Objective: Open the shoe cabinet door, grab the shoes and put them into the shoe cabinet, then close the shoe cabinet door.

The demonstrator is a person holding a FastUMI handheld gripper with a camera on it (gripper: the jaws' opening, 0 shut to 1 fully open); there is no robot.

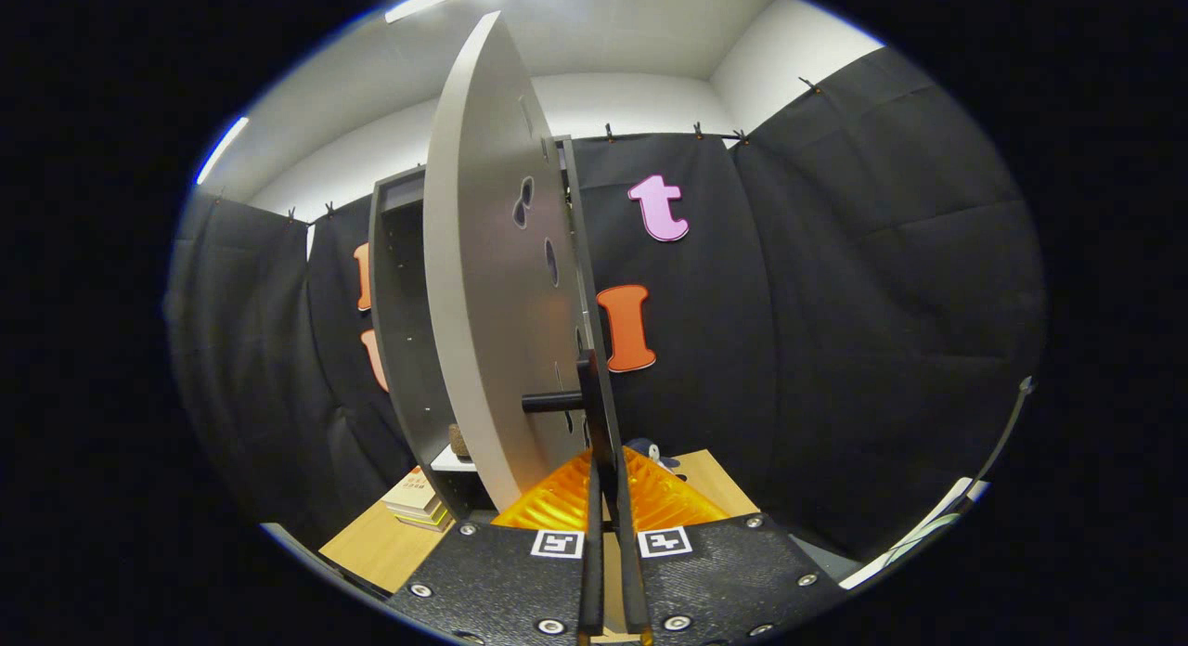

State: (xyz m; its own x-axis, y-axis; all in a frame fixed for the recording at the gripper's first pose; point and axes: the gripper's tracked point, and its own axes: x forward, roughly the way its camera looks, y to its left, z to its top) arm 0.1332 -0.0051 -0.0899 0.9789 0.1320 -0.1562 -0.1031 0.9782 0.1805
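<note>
The tall dark shoe cabinet point(399, 303) stands ahead with its grey door point(492, 284) swung partly open, edge-on to me. A black bar handle point(594, 395) on the door runs down between my fingers. My gripper point(608, 460) is shut on this handle, one fingertip point(548, 507) on each side of the bar. Just beyond the fingertips, part of a dark blue and white shoe point(647, 451) peeks out on the wooden table point(371, 544). The rest of the shoe is hidden behind the fingers and the handle.
A stack of books point(418, 502) lies on the table beside the cabinet's base. Inside the cabinet a small brown object point(459, 439) sits on a white shelf point(452, 460). Black cloth walls close in behind and to the right. A thin cable point(998, 451) hangs at the right.
</note>
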